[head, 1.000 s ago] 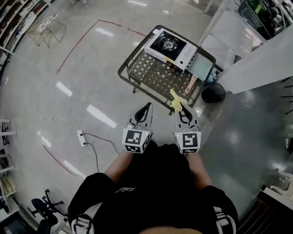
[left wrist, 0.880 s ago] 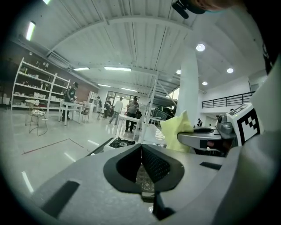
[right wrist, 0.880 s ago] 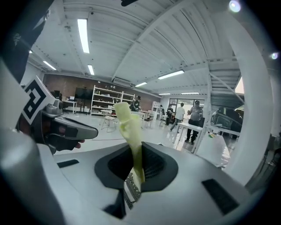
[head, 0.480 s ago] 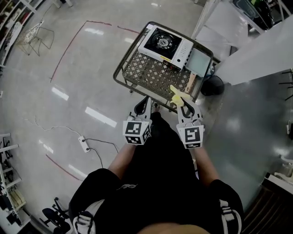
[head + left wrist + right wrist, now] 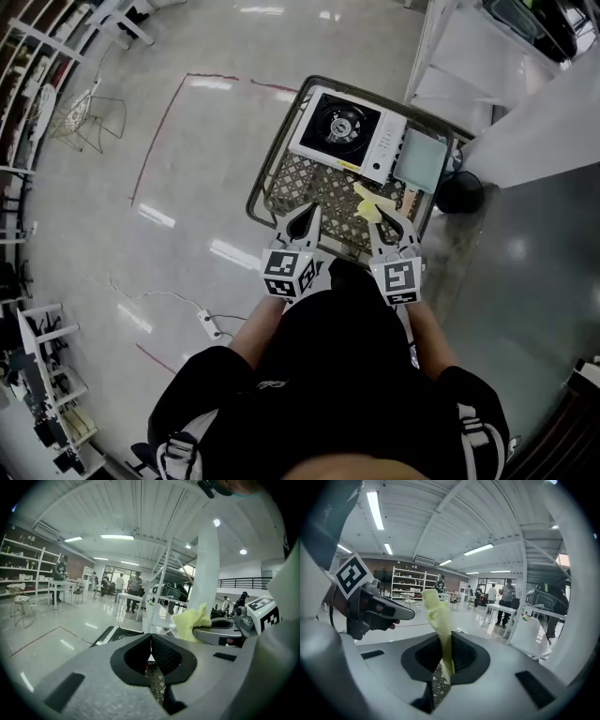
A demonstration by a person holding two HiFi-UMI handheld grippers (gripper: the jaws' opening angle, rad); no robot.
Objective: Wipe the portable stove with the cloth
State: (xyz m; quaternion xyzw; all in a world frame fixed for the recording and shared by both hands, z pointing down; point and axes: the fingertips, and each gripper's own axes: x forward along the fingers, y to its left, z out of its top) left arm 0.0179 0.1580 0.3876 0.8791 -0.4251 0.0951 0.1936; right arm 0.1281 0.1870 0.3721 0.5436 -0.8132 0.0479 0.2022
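The white portable stove (image 5: 345,130) with a black burner sits at the far end of a low metal lattice table (image 5: 322,184). My right gripper (image 5: 386,215) is shut on a yellow cloth (image 5: 367,200), (image 5: 437,616) that sticks up out of its jaws, over the table's near right part. My left gripper (image 5: 306,212) hovers over the table's near edge, shut with nothing between its jaws. In the left gripper view the stove (image 5: 123,633) shows just beyond the jaws, and the cloth (image 5: 191,622) shows to the right.
A pale green board (image 5: 419,158) lies on the table right of the stove. A black round bin (image 5: 459,191) stands on the floor at the table's right. White tables (image 5: 487,66) stand beyond it. A power strip (image 5: 212,322) and cable lie on the floor at left.
The person has walked up to the table. Both grippers now hang over its near edge instead of short of it. The cloth stays in the right gripper.
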